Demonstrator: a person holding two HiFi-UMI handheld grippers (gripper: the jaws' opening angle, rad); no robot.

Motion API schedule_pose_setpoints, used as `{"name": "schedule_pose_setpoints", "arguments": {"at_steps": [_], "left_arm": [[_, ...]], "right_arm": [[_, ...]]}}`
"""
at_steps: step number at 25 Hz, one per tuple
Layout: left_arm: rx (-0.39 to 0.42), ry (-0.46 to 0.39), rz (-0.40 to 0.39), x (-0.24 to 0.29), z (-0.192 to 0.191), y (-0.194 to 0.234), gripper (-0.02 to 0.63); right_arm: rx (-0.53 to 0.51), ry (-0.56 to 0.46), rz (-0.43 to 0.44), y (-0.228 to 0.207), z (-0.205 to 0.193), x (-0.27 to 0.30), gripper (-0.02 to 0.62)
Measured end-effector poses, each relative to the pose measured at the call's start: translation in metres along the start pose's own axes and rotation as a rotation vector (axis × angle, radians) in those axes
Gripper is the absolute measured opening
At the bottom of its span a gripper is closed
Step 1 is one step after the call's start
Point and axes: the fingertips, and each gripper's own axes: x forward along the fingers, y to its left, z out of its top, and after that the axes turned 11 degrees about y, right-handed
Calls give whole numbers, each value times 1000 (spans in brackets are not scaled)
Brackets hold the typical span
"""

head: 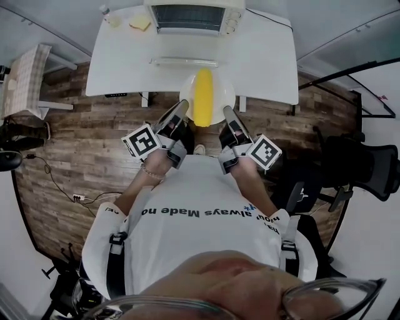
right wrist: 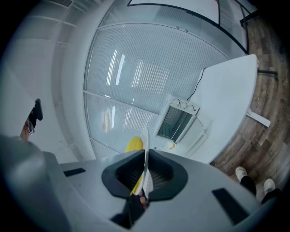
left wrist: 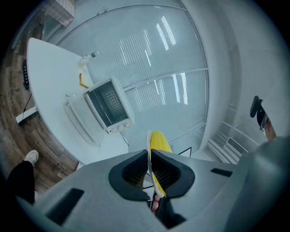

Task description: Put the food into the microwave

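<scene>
Your left gripper (head: 180, 111) and right gripper (head: 229, 115) each have their jaws pinching opposite rims of the white plate (head: 220, 94), held over the tabletop's (head: 269, 69) near edge. The yellow food (head: 203, 97) lies on the plate, and in both gripper views the jaws hide most of it. Beyond, the microwave (head: 190, 17) is cut off at the head view's top.

The white table (head: 269, 69) is bare between the plate (head: 229, 94), pinched at the near edge by the left gripper (head: 182, 107) and the right gripper (head: 226, 112), and the microwave (head: 190, 17). Only its door (head: 184, 61), folded down flat, lies in the way. A bottle (head: 107, 15) and a yellow piece (head: 140, 23) stand aside, left of the microwave.
</scene>
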Motion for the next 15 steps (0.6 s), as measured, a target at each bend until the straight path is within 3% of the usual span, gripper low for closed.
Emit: {"name": "schedule_pose_setpoints", "arguments": {"at_steps": [3, 7, 15], "left_arm": [[34, 5, -2, 9, 27, 7, 20], [-4, 4, -2, 18, 61, 20, 20], [6, 11, -23, 40, 144, 42, 20]], "right_arm": [[1, 3, 1, -1, 13, 26, 25], [7, 2, -7, -3, 28, 61, 25], [2, -11, -5, 0, 64, 140, 25]]}}
